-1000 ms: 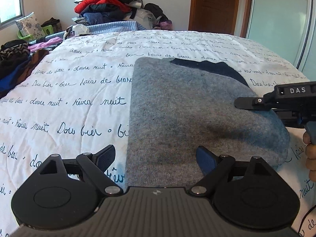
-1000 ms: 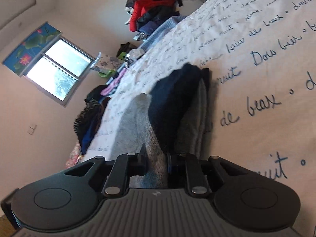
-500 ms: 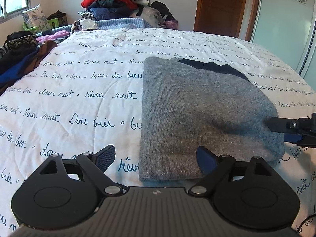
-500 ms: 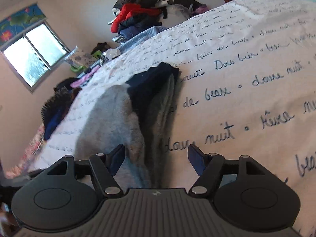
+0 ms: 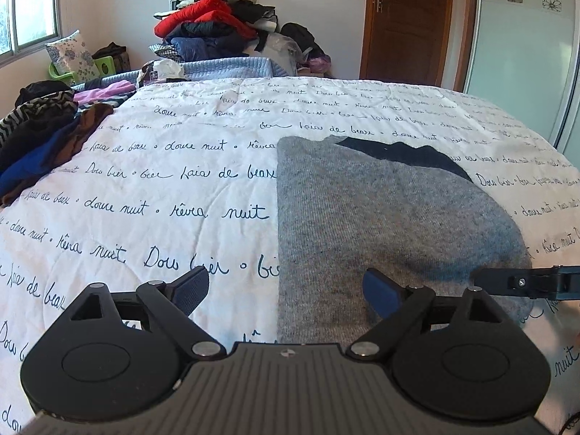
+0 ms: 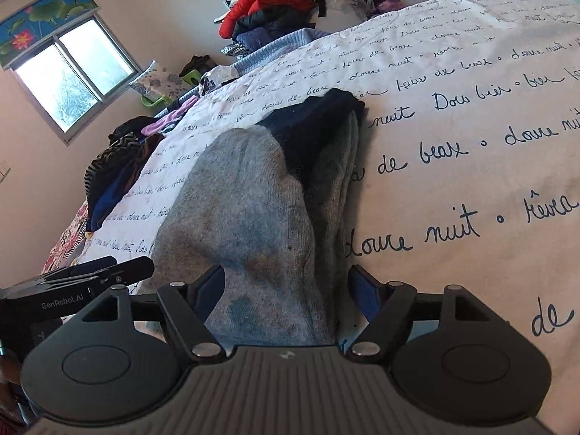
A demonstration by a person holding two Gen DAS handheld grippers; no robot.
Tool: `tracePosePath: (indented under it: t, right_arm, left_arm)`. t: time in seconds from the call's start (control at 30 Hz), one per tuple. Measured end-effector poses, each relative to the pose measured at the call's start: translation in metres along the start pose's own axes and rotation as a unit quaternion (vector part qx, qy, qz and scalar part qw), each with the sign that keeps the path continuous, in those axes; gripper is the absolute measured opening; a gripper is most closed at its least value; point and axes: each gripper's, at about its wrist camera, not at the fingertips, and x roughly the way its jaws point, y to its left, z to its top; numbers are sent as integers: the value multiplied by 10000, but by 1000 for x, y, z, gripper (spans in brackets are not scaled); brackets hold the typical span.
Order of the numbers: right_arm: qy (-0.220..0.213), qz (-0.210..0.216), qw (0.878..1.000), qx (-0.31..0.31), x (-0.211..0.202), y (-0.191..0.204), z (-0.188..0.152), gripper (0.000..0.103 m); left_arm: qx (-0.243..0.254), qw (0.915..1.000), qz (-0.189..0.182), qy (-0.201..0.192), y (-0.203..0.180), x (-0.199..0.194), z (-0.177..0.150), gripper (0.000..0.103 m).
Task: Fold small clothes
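A grey sweater (image 5: 380, 210) with a navy part (image 5: 409, 154) at its far end lies folded on the white lettered bedspread (image 5: 163, 181). My left gripper (image 5: 286, 290) hovers over the sweater's near left edge, its jaws wide, opening a little more, and gripping nothing. In the right wrist view the sweater (image 6: 246, 195) bulges up between the jaws of my right gripper (image 6: 286, 290), which stands open, its pads off the cloth. One finger of the right gripper (image 5: 525, 282) shows at the sweater's right edge. The left gripper (image 6: 90, 272) shows at the left.
A heap of clothes (image 5: 214, 25) is stacked beyond the bed's far end. More garments (image 5: 40, 134) lie along the bed's left side under a window. A wooden door (image 5: 406, 21) and a sliding wardrobe panel (image 5: 522, 36) stand at the far right.
My right gripper was shut on the sweater's fold; it has opened, let the cloth go, rolled more level and drawn back along the sweater's right edge. The left gripper has hardly moved.
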Motion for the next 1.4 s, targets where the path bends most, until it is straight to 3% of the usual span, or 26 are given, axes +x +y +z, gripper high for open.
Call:
tracePosePath:
  t: [0.13, 0.23, 0.3, 0.37, 0.43, 0.57, 0.6, 0.63, 0.67, 0.7, 0.73, 0.8, 0.93, 1.0, 1.07, 1.13, 1.17, 1.2, 1.3, 1.4]
  right_arm:
    - [31, 321, 9990, 319, 10, -12, 6, 76]
    - [6, 675, 9956, 647, 24, -24, 23, 77]
    - [39, 924, 9921, 852, 38, -33, 34, 78]
    - [52, 1154, 9884, 987, 47, -39, 41, 78]
    - [155, 1222, 9880, 934, 50, -37, 43, 79]
    - [287, 1369, 9888, 526, 43, -32, 33, 79]
    - [321, 1430, 9878, 534, 42, -32, 31, 79]
    - [332, 1439, 9873, 586, 41, -32, 31, 78]
    - [333, 1377, 9879, 636, 42, -32, 32, 74]
    - [378, 1330, 9877, 724, 45, -32, 34, 50]
    - [396, 1388, 9857, 871, 47, -35, 34, 42]
    - [314, 1515, 9820, 1083, 50, -38, 36, 38]
    - [247, 1714, 9772, 1230, 44, -34, 36, 37]
    - [391, 1654, 9782, 1195, 43, -34, 33, 39]
    - [555, 1452, 9824, 1038, 46, -37, 33, 48]
    - [508, 1555, 9796, 1170, 48, -44, 39, 57]
    - [448, 1582, 9772, 1344, 49, -49, 45, 60]
    - [373, 1600, 9757, 1448, 51, -51, 52, 67]
    - [134, 1475, 9783, 1449, 65, -59, 75, 70]
    - [144, 1726, 9730, 1525, 88, -67, 94, 72]
  left_arm:
    - [-28, 9995, -312, -37, 13, 21, 6, 91]
    - [-290, 9953, -916, 143, 29, 48, 19, 94]
    - [-680, 9862, -1448, 424, 41, 66, 22, 94]
    - [-1208, 9717, -1921, 653, 53, 82, 17, 94]
    - [-1529, 9641, -2120, 474, 64, 81, 7, 94]
    - [-1467, 9545, -2560, 430, 69, 71, -7, 94]
    - [-1412, 9530, -2640, 455, 68, 69, -8, 87]
    - [-1345, 9517, -2713, 498, 65, 68, -8, 73]
    - [-1290, 9510, -2743, 607, 62, 69, -7, 40]
    - [-1306, 9502, -2722, 774, 61, 73, -4, 37]
    - [-1431, 9490, -2695, 795, 62, 74, -2, 35]
    - [-1493, 9482, -2701, 747, 64, 72, 2, 24]
    - [-1436, 9529, -2597, 620, 69, 49, 6, 16]
    - [-1265, 9576, -2501, 662, 70, 45, 5, 16]
    - [-1024, 9632, -2421, 562, 72, 45, 9, 22]
    - [-1077, 9670, -2286, 335, 75, 49, 19, 42]
    - [-1115, 9660, -2320, 228, 76, 53, 25, 63]
    - [-1188, 9648, -2342, 108, 78, 58, 32, 79]
    - [-1490, 9573, -2473, 105, 81, 88, 57, 82]
    - [-1834, 9409, -2813, 447, 80, 123, 70, 80]
